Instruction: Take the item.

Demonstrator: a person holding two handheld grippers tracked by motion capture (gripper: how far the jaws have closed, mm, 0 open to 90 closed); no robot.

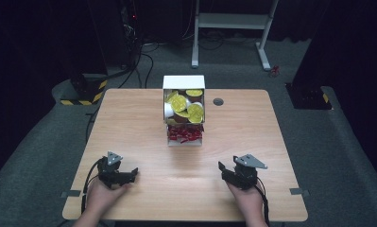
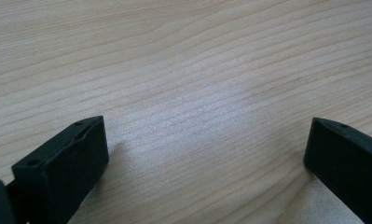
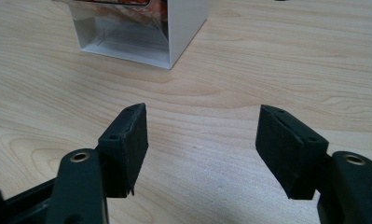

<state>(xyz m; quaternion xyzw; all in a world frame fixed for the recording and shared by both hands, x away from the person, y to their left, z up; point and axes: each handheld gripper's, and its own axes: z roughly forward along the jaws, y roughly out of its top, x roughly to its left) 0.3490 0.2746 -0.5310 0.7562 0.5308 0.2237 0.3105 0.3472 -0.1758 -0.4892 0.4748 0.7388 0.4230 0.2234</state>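
White box [image 1: 184,111] stands at the middle of the table [image 1: 129,118], toward the far edge, long axis running away from the person; one box, two compartments. Far compartment: round yellow-topped cups [image 1: 185,105], heaped, perhaps six or seven, overlap makes an exact count impossible. Near compartment: small red packets [image 1: 185,134], a jumble, too small to count. In the right gripper view the box's near white wall [image 3: 127,44] sits ahead and to the left of the jaws, well apart from them

Left gripper [image 1: 122,176] — low at the near left of the table, held in the person's left hand [image 1: 101,195], jaws pointing inward toward the table's middle. Its own view: jaws spread wide, nothing between them, bare wood beneath

Right gripper [image 1: 229,174] — near right of the table, in the right hand [image 1: 246,201], jaws aimed forward and inward, roughly at the box. Jaws apart, nothing between the pads [image 3: 134,144], bare wood grain in the gap

Key relation: box lies forward of both grippers, about midway between them; the right one already faces it, so I'd judge it the likelier to reach, forward and a little leftward, to the red packets at the near end

Counts: two grippers, one box, one dark round cap [image 1: 218,101] set in the tabletop to the right of the box
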